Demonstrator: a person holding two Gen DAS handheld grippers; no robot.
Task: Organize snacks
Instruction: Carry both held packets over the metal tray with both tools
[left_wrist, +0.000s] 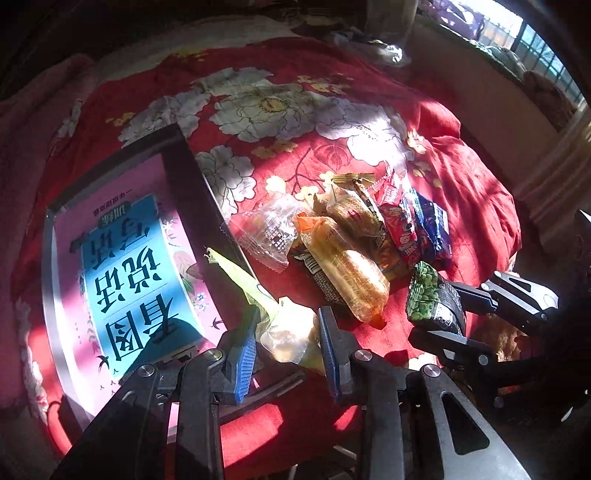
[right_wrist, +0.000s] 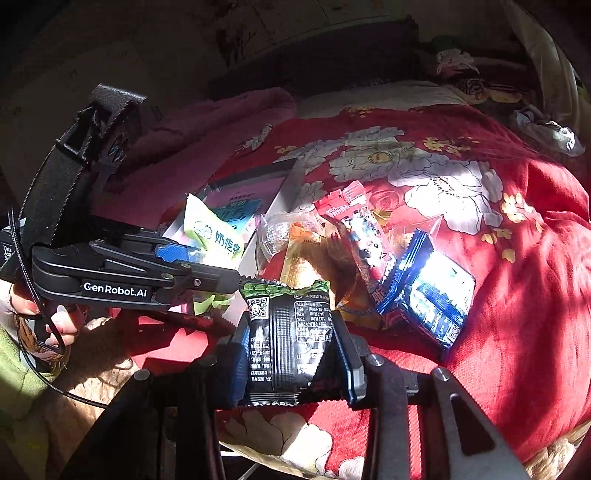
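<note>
Left gripper (left_wrist: 288, 350) grips a pale green snack packet (left_wrist: 258, 295) over the box (left_wrist: 184, 173). Right gripper (right_wrist: 291, 354) clamps a black-green pea packet (right_wrist: 288, 332) near the snack pile (left_wrist: 354, 240).

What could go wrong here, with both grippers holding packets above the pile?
The left gripper pinches only the lower end of the light green packet, so it might slip or swing. The right gripper with the green pea packet works close beside it; they could collide over the snack pile.
</note>
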